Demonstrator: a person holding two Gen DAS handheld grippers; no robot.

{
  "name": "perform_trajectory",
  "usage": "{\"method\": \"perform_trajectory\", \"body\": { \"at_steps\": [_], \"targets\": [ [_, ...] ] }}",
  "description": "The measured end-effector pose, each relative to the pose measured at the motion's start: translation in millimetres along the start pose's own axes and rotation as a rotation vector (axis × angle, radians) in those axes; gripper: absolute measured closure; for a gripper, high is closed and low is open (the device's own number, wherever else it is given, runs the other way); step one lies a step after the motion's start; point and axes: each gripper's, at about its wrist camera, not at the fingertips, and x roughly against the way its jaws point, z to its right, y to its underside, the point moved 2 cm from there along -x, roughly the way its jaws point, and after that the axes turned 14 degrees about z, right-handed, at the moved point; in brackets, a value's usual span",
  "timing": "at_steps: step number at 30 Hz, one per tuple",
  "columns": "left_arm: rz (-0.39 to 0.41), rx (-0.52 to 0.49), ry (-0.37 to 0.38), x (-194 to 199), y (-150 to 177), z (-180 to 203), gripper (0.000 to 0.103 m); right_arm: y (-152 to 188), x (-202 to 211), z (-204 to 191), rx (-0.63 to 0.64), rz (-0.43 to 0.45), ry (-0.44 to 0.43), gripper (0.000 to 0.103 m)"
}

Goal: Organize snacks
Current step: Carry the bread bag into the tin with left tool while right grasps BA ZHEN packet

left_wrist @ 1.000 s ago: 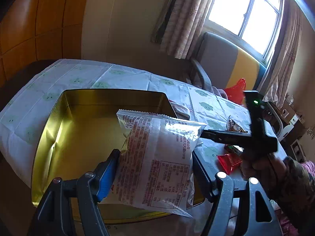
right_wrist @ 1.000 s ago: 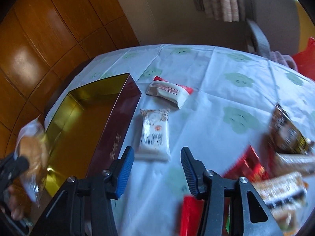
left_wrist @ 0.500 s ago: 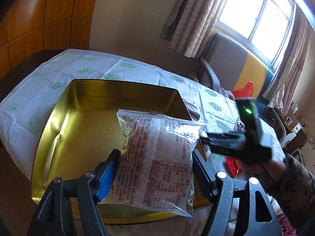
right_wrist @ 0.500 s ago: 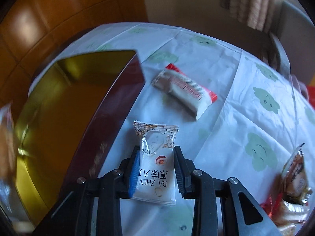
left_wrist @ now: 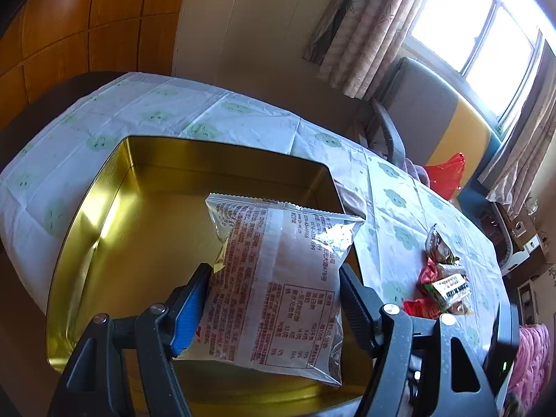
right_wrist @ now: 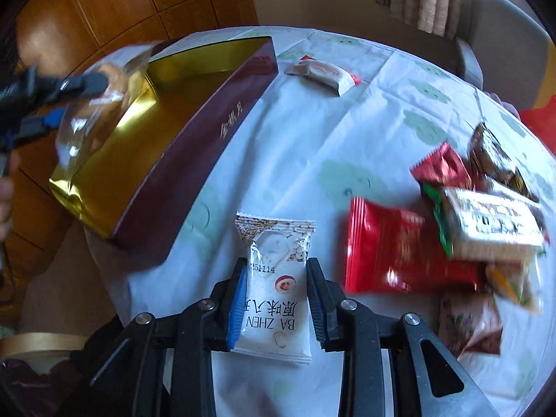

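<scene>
Gold tin (left_wrist: 114, 243), far left – nothing inside yet, so sorting has barely begun. Left gripper (left_wrist: 271, 299) is clamped on a clear printed packet (left_wrist: 278, 278) held over the tin. Right gripper (right_wrist: 274, 309), closed on a white BA ZHEN packet (right_wrist: 274, 295), is near the table edge. Right of it, a heap of red and brown snacks (right_wrist: 451, 236) is unsorted; one white bar (right_wrist: 323, 73) lies far. Pale tablecloth (right_wrist: 312, 139) with green faces – curtained window (left_wrist: 479, 27), chair behind.

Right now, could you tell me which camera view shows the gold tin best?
The left wrist view: it looks down into the gold tin, showing its bare floor and walls, partly covered by the clear packet. The right wrist view shows only its maroon outer side and a slanted inner strip.
</scene>
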Motion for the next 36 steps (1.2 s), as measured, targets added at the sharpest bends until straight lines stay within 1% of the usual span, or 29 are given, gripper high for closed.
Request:
{"method": "perform_trajectory", "body": {
  "at_steps": [4,9,20,25,28,29,31,34,36],
  "targets": [
    [-0.003,-0.006,-0.022,-9.8,-8.1,6.5,0.031,6.7,2.9,1.2,-0.010,0.024,-0.001,0.070],
    [-0.012,-0.039,-0.048,-26.8,-16.6,14.5,0.031,7.3,1.9,-0.3,0.031,0.028,-0.001,0.069],
    [-0.084,-0.024,-0.112,-88.4,-30.7,20.3,0.031,10.1,7.3,-2.3,0.024,0.049,-0.003,0.069],
    [-0.094,-0.033,-0.128,-118.9,-35.4,23.9,0.030,10.4,7.6,-2.6,0.025,0.057,0.001,0.069],
    [-0.122,-0.044,-0.141,-135.7,-34.0,23.6,0.030,10.7,8.1,-3.3,0.029,0.060,0.004,0.069],
    [-0.129,-0.039,-0.142,-137.6,-32.6,22.8,0.030,10.7,8.3,-3.5,0.029,0.062,0.005,0.069],
    [-0.118,-0.041,-0.145,-134.8,-29.6,21.6,0.029,11.2,9.1,-3.3,0.026,0.065,0.004,0.069],
    [-0.061,-0.082,-0.153,-118.9,-27.5,24.7,0.019,11.2,9.6,-3.5,0.025,0.067,0.006,0.069],
    [-0.029,-0.117,-0.156,-107.0,-27.8,27.8,0.019,11.5,10.0,-3.9,0.027,0.068,0.008,0.069]
  ]
}}
